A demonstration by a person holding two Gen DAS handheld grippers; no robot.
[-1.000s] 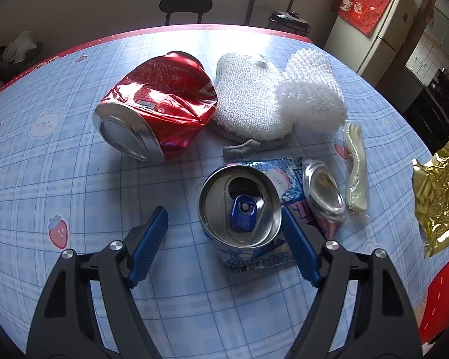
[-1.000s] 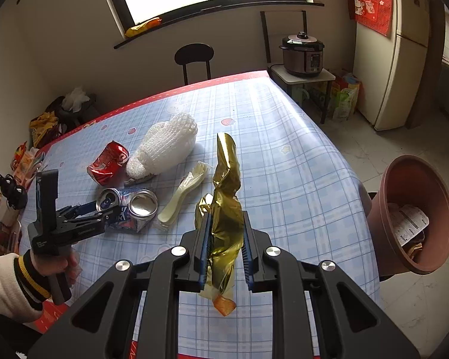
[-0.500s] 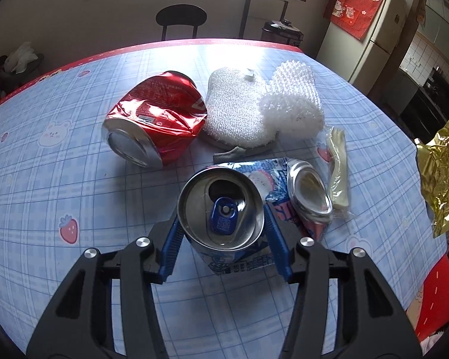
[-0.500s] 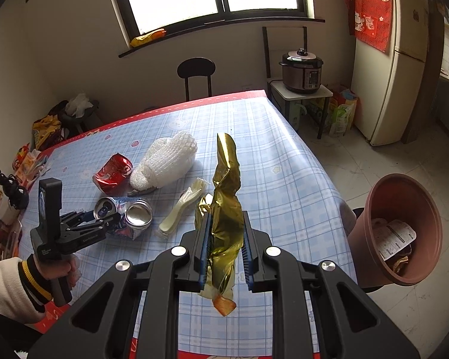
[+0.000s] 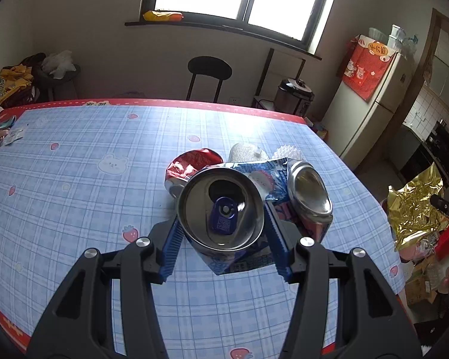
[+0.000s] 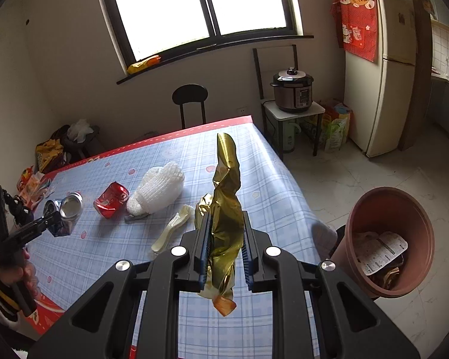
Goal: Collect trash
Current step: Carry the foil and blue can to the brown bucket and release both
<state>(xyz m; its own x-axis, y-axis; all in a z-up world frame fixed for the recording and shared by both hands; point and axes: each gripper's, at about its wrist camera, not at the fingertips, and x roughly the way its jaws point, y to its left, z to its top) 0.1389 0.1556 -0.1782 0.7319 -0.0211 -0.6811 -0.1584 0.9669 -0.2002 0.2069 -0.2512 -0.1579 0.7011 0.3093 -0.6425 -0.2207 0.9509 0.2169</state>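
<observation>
My left gripper (image 5: 221,233) is shut on a crushed blue can (image 5: 221,212) and holds it above the table; it also shows in the right wrist view (image 6: 66,212). My right gripper (image 6: 224,251) is shut on a gold foil wrapper (image 6: 227,209), held upright over the table's near edge; the wrapper also shows in the left wrist view (image 5: 416,209). A crushed red can (image 6: 110,200), a white mesh glove (image 6: 158,188) and a pale plastic wrapper (image 6: 170,233) lie on the table. A brown bin (image 6: 386,239) with paper inside stands on the floor to the right.
The table (image 6: 104,248) has a blue checked cloth with a red edge. A black chair (image 6: 190,101) stands behind it. A rice cooker (image 6: 291,92) on a small stand and a fridge (image 6: 383,68) stand at the right wall.
My left gripper closed on the blue can and lifted it off the table. My right gripper rose a little with the gold wrapper still held.
</observation>
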